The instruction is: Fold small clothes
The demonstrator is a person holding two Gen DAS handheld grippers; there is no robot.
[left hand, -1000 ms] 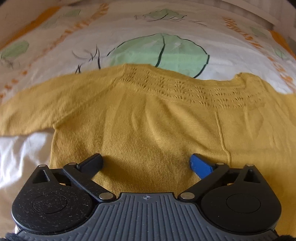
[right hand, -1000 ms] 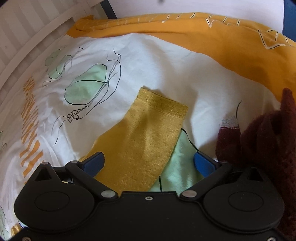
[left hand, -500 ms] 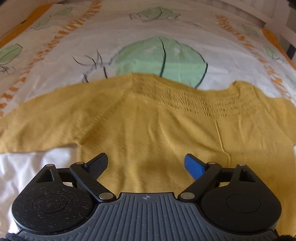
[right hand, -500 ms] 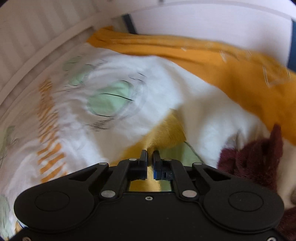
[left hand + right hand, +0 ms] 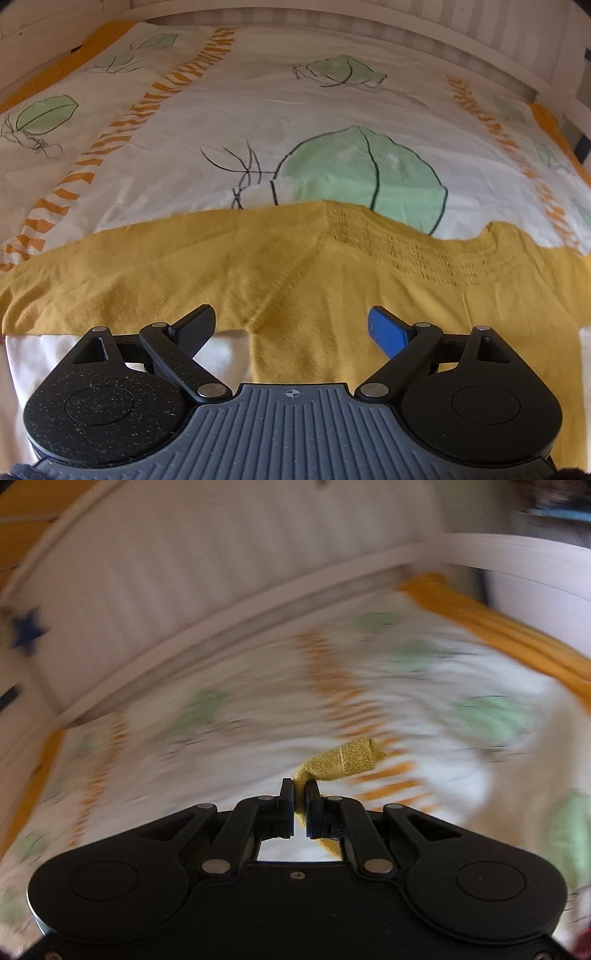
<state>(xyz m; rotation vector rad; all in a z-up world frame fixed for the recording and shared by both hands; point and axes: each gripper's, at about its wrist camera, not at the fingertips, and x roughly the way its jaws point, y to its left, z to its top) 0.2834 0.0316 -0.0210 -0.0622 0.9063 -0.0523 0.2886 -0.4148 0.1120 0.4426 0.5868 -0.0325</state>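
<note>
**One yellow sweater, two grippers**

The right view is blurry. The right gripper point(image 5: 300, 788) pinches the cuff point(image 5: 345, 762) of a yellow sleeve. The left gripper point(image 5: 291, 326) is wide open, holding nothing, above one yellow sweater point(image 5: 314, 273) lying flat on the leafy bedsheet point(image 5: 258, 110). The sweater's edges are cut off.

A mustard-yellow sweater point(image 5: 295, 273) is lying on a white sheet point(image 5: 258, 110) showing green leaves and orange stripes; the cuff point(image 5: 347, 762) is glinting gold.
</note>
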